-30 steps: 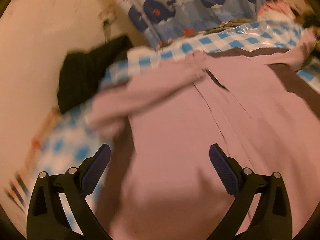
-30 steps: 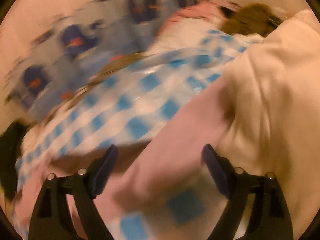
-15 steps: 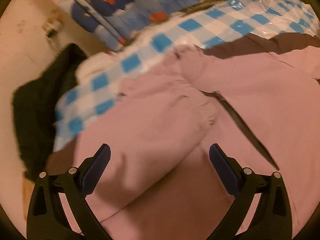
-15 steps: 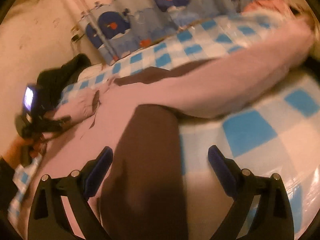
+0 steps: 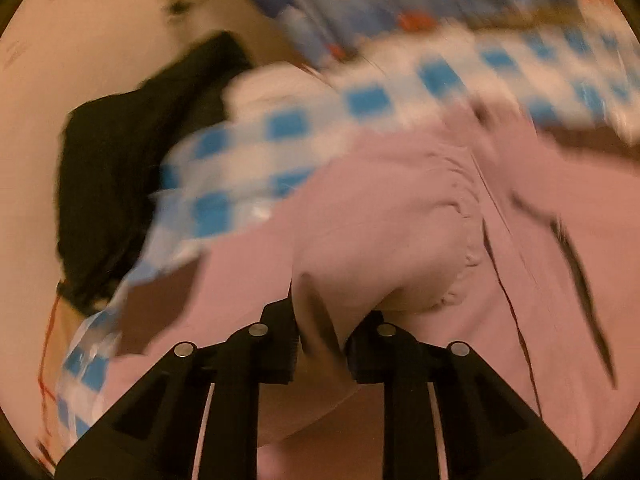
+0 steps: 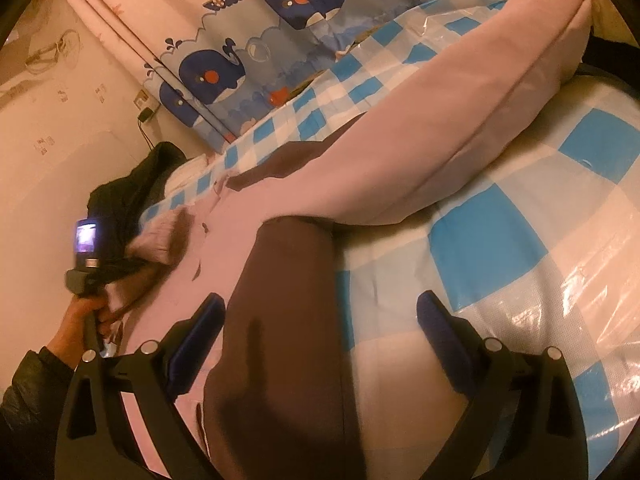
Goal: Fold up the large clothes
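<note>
**Operator:** Left wrist view: what changed on the pink garment (image 5: 400, 216)?

**Technician:** Half a second earlier the left hand-held gripper (image 5: 320, 344) stood wide over the sleeve (image 5: 384, 248). Its jaws have just been closing and now pinch a raised fold of sleeve fabric near the gathered cuff; cloth fills the narrow gap between them.

**Operator:** Consequence for folding?

**Technician:** Judged from this, the sleeve is secured and ready to be carried across the body of the garment.

**Operator:** Garment location?

**Technician:** Spread flat on the blue-and-white checked cover (image 6: 492, 240) of the bed, brown lining (image 6: 280, 320) exposed, the opposite sleeve (image 6: 460, 120) stretched toward the far side.

**Operator:** Right unit?

**Technician:** Right hand-held gripper (image 6: 320, 332) is wide open, holding nothing. The lining strip lies beneath the gap; contact with it cannot be determined.

**Operator:** Surroundings?

**Technician:** Dark clothing (image 5: 132, 168) heaped at the bed's edge; whale-print curtain (image 6: 280, 40) behind.
</note>
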`<state>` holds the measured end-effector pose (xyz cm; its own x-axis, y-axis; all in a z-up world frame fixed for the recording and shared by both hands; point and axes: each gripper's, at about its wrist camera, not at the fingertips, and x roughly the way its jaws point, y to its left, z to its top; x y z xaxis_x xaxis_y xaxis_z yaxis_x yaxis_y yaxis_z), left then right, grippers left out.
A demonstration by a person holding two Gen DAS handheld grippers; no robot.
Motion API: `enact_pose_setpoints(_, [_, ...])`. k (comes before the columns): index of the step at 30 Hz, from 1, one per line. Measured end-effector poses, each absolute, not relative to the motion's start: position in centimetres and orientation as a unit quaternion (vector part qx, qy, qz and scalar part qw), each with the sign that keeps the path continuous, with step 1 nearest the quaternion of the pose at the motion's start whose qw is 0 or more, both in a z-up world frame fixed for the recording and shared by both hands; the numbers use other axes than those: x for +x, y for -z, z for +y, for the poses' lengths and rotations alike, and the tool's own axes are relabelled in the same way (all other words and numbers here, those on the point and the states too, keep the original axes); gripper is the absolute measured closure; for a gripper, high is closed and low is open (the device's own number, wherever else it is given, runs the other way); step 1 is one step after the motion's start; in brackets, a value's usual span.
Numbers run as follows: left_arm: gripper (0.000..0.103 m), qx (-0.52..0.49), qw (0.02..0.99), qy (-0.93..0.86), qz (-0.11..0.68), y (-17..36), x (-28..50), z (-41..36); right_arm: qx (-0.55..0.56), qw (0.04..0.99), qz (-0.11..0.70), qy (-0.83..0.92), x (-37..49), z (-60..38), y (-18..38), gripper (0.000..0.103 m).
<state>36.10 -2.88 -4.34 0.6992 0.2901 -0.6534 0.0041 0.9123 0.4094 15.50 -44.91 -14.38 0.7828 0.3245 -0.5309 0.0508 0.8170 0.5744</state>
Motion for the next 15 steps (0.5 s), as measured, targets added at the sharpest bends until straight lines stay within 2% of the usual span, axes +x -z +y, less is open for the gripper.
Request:
enact_pose_setpoints(3, [0.086,0.111,0.930,-0.098,0.338,-1.2,33.3,3.3,0.294,0.897,0.320,-0.077,15.5,-45.0,14.5,0.010])
enact_pose_setpoints(7, [0.087,-0.044,0.953,-0.122,0.274,-7.8,28.1,16.1,0.294,0.897,0.322,-0.077,15.7,-44.9,14.4,0.009])
enact_pose_setpoints(10, [0.085,-0.150,0.943,-0.165,0.247,-8.7,24.3,26.0,0.291,0.897,0.324,-0.078,15.8,-44.8,14.6,0.008])
enact_pose_setpoints(13, [0.076,-0.251,0.902,-0.238,0.259,-6.4,21.1,34.9,0.289,0.896,0.328,-0.077,15.9,-44.7,14.6,0.007])
enact_pose_setpoints(15, [0.057,-0.328,0.855,-0.288,0.279,-3.3,18.7,40.6,0.289,0.896,0.329,-0.077,16.0,-44.8,14.7,0.007])
